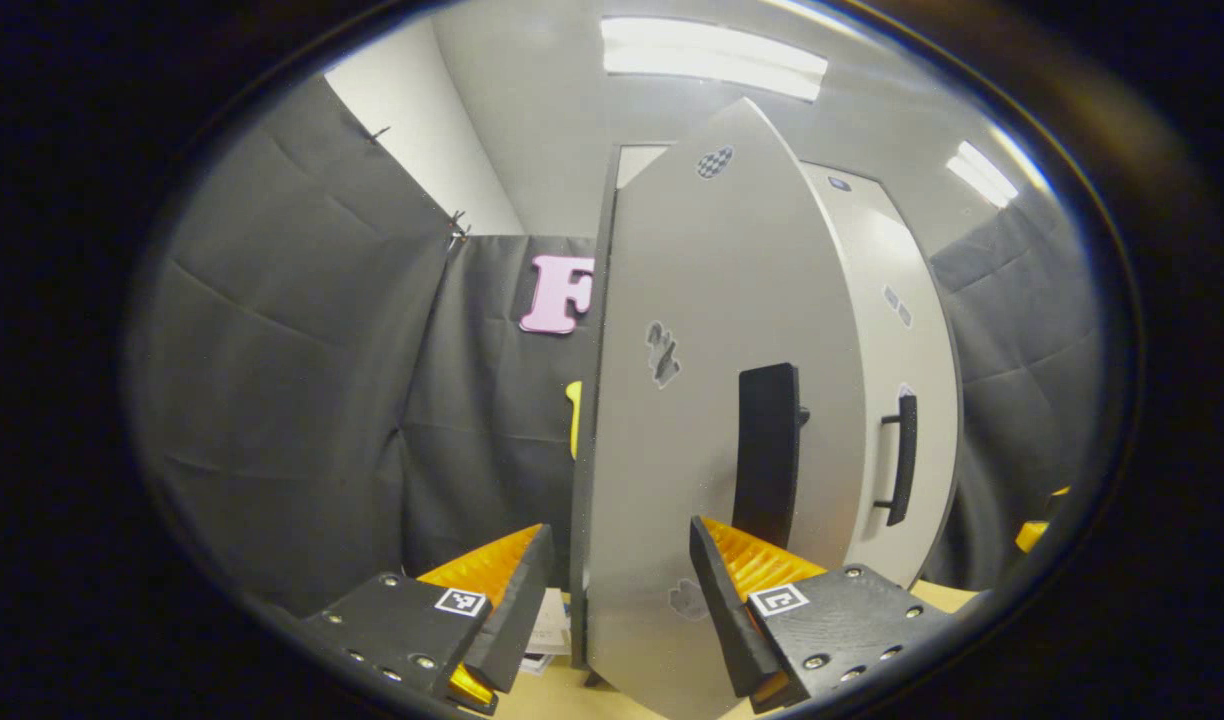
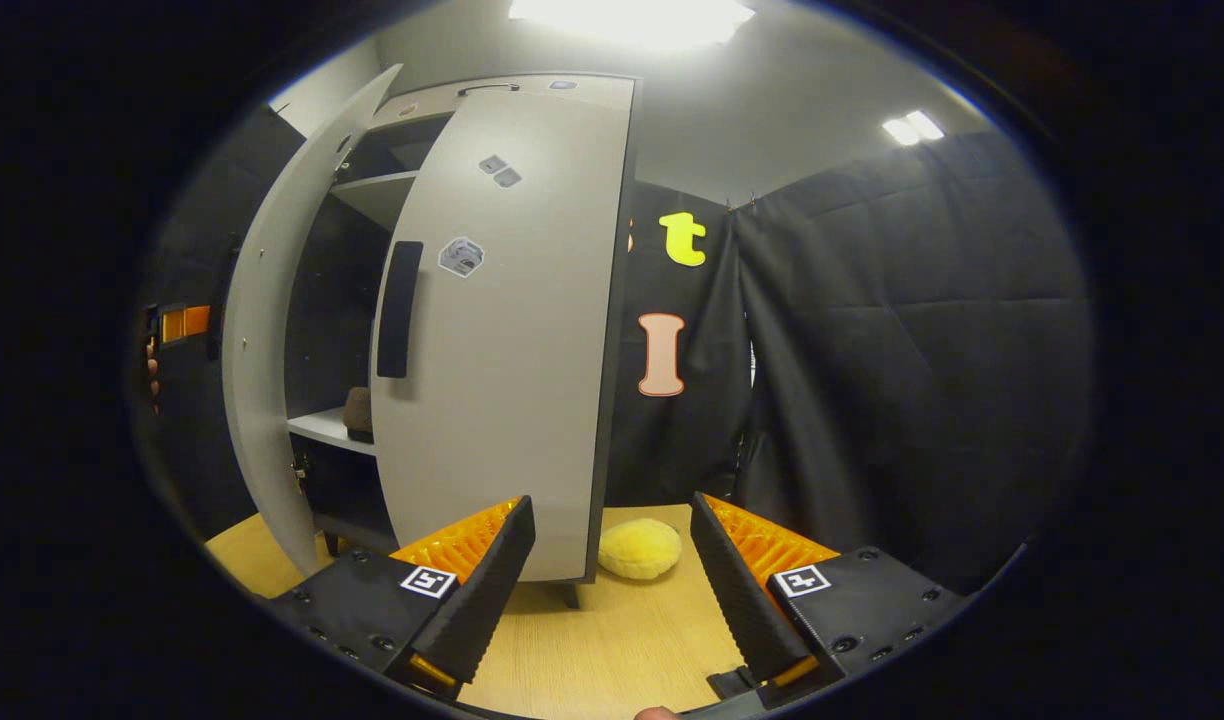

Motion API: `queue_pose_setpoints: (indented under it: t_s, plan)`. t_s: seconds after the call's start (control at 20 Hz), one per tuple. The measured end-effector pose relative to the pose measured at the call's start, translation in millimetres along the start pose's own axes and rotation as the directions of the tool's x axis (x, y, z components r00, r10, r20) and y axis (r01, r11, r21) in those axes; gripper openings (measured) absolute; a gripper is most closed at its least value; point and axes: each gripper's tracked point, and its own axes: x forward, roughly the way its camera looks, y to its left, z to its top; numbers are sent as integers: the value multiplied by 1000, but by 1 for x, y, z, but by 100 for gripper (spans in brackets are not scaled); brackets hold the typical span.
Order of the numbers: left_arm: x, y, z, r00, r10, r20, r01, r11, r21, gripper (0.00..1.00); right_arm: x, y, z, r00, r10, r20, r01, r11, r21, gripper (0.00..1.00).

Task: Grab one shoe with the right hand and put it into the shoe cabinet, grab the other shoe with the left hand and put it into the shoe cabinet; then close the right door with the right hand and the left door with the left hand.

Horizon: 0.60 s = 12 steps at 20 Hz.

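Note:
My left gripper [image 1: 612, 600] is open, right up against the cabinet's left door [image 1: 692, 300]; the door's free edge stands between its fingers. That door's black handle [image 1: 767, 455] is just past the right finger. Beyond it is the right door [image 1: 897, 320] with its handle [image 1: 902, 460]. In the right gripper view my right gripper [image 2: 612, 570] is open and holds nothing, low before the right door [image 2: 502, 340], which stands slightly ajar. The left door [image 2: 272, 380] hangs open. A brown shoe [image 2: 359, 412] sits on the shelf [image 2: 322, 428] inside. The left gripper [image 2: 182, 322] shows far left behind that door.
A yellow fluffy pad [image 2: 639, 548] lies on the wooden surface [image 2: 612, 640] by the cabinet's right corner. Black cloth walls [image 2: 872, 350] close in on the right and behind. Some papers [image 1: 550, 625] lie low behind the left door's edge.

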Motion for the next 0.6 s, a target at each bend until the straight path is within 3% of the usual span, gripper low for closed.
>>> queue_pose_setpoints:
  t_s: [0.25, 0.35, 0.4, 0.5, 0.6]
  plan:
    - [25, -43, -9, 999, -40, -18, 40, 999, 19, 84, 0, 0, 1, 1000, 2, 1, -2, 1000, -3, 99]
    - [33, -53, -13, 999, -35, -20, 36, 998, 44, 79, 0, 6, 0, 999, 33, 3, -33, 999, 12, 99]
    - [36, -56, -13, 999, -36, -18, 37, 998, 54, 84, 0, 8, 0, 999, 48, 7, -48, 999, 14, 99]
    - [33, -57, -10, 999, -35, -17, 37, 997, 69, 79, 1, 9, 0, 997, 71, 12, -71, 997, 10, 99]
    - [31, -58, -9, 999, -34, -16, 35, 997, 75, 84, 1, 13, 0, 994, 107, 15, -107, 994, 7, 99]
